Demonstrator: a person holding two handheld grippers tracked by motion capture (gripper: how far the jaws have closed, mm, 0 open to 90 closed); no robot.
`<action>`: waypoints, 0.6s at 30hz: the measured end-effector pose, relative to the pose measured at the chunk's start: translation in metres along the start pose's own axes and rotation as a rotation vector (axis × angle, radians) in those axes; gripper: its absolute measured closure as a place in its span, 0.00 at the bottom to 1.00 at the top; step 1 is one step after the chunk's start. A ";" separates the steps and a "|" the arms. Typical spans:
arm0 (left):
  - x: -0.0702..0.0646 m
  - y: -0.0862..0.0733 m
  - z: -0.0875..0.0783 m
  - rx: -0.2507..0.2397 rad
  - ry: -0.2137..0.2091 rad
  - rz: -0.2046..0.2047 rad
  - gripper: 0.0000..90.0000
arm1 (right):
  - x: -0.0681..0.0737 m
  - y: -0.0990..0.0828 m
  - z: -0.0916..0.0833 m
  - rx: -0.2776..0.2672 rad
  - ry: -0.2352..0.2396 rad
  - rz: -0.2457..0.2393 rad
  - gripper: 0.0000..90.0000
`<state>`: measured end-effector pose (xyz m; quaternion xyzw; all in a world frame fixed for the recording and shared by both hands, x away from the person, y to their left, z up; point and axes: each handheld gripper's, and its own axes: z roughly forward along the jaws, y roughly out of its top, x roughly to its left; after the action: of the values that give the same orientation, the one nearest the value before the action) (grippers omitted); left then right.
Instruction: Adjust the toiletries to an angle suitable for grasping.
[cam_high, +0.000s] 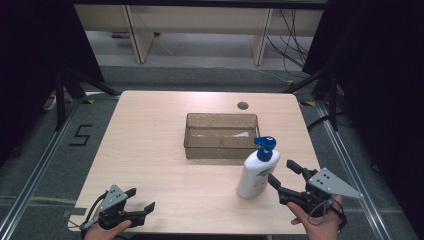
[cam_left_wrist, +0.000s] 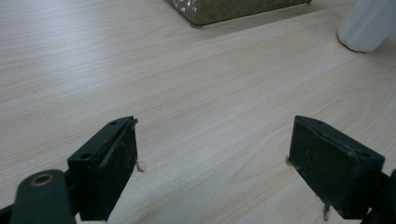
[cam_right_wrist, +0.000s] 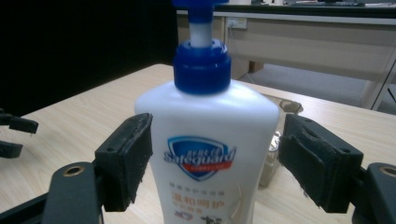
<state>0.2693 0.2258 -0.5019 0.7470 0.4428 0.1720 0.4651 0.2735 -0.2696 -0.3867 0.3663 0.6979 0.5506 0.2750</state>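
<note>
A white pump bottle (cam_high: 256, 171) with a blue pump head stands upright on the wooden table (cam_high: 150, 150), just in front of a clear brownish bin (cam_high: 221, 135). My right gripper (cam_high: 283, 171) is open at the bottle's right side. In the right gripper view the bottle (cam_right_wrist: 208, 140) stands between the two jaws, with a small gap at each side. My left gripper (cam_high: 142, 199) is open near the table's front left corner. In the left gripper view its jaws stand wide apart over bare wood, with the bottle's base (cam_left_wrist: 366, 28) at the upper right.
The bin's corner (cam_left_wrist: 224, 9) shows at the top of the left gripper view. A round cable hole (cam_high: 242, 105) sits near the table's far edge. Desk legs and cables stand on the floor beyond the table. Dark curtains hang on both sides.
</note>
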 end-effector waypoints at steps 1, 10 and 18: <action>0.000 0.000 0.000 0.000 0.000 0.000 0.16 | 0.000 0.000 0.000 0.000 0.000 0.000 0.29; -0.001 0.000 -0.001 -0.006 0.009 -0.008 0.17 | 0.003 0.016 0.008 -0.008 -0.001 -0.010 0.29; 0.000 0.000 -0.001 -0.003 0.011 -0.009 0.17 | 0.003 0.031 0.015 -0.017 0.003 -0.029 0.31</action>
<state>0.2690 0.2260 -0.5014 0.7433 0.4484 0.1748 0.4647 0.2900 -0.2543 -0.3605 0.3530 0.6989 0.5530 0.2847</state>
